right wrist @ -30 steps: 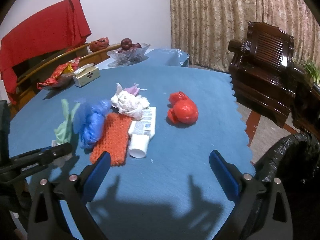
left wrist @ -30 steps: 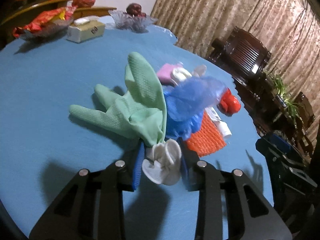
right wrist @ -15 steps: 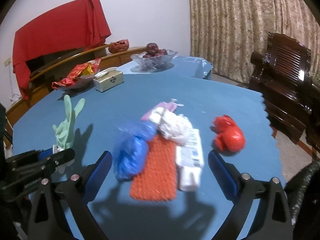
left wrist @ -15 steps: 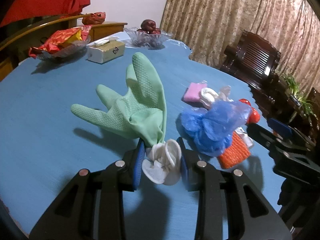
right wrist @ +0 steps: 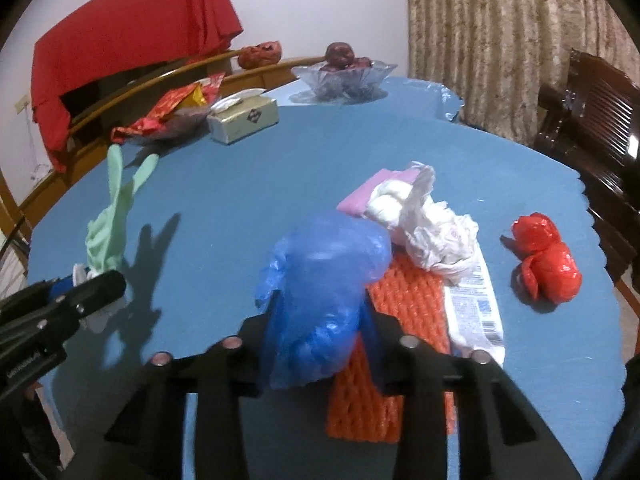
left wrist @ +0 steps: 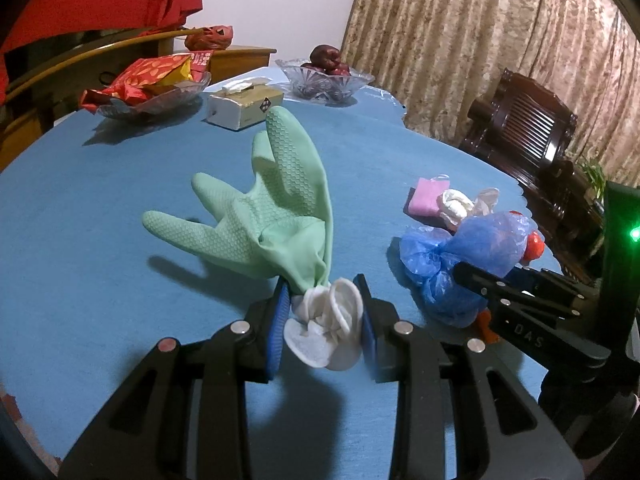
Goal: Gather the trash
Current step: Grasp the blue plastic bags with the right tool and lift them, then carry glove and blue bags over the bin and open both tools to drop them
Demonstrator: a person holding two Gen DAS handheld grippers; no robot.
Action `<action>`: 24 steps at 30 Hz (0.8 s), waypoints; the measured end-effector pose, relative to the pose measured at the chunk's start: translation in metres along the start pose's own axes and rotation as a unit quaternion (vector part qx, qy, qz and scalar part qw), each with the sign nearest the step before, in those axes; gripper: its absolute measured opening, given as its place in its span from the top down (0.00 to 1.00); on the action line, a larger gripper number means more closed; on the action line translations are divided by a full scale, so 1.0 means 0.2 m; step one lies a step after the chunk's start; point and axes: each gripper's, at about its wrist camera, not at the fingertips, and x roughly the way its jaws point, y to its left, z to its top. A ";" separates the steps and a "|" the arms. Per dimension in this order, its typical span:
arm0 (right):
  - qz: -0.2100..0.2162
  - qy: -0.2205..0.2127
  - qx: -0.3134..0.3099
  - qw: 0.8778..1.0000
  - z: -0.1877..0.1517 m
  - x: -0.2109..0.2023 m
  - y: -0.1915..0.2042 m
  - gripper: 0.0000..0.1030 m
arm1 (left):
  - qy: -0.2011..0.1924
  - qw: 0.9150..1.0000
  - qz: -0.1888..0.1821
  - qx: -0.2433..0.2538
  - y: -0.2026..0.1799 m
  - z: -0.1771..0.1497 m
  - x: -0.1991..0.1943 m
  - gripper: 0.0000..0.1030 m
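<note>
My left gripper (left wrist: 324, 320) is shut on the white cuff of a green rubber glove (left wrist: 276, 208), held just above the blue table (left wrist: 100, 208); the glove (right wrist: 108, 228) also shows at the left of the right wrist view. My right gripper (right wrist: 324, 320) is shut on a crumpled blue plastic bag (right wrist: 320, 288), which also shows in the left wrist view (left wrist: 464, 256). On the table lie an orange foam net (right wrist: 404, 320), a white tube (right wrist: 474, 304), crumpled white paper (right wrist: 432, 236), a pink pad (right wrist: 372, 192) and a red wrapper (right wrist: 544, 264).
At the table's far side stand a tissue box (left wrist: 244, 108), a glass bowl of red fruit (left wrist: 326, 78) and a dish with a red snack packet (left wrist: 152, 84). A dark wooden chair (left wrist: 524, 136) stands right of the table. Curtains hang behind.
My right gripper moved in over the blue bag and shut on it. My left gripper, still holding the glove, shifted left so the trash pile now lies further to its right.
</note>
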 end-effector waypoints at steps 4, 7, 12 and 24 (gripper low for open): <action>0.010 -0.012 0.006 1.000 0.01 -0.07 -0.02 0.72 | -0.003 1.000 -0.004 0.008 -0.03 0.01 -0.01 0.70; 0.015 -0.025 0.014 0.999 0.03 -0.15 -0.04 0.72 | -0.006 1.000 -0.010 0.014 -0.07 0.02 -0.03 0.70; 0.011 -0.045 0.025 0.999 0.03 -0.30 -0.08 0.72 | -0.013 0.999 -0.023 0.028 -0.17 0.04 -0.07 0.70; -0.032 -0.087 0.057 0.994 -0.02 -0.65 -0.32 0.72 | -0.024 0.994 -0.075 0.071 -0.52 0.05 -0.17 0.70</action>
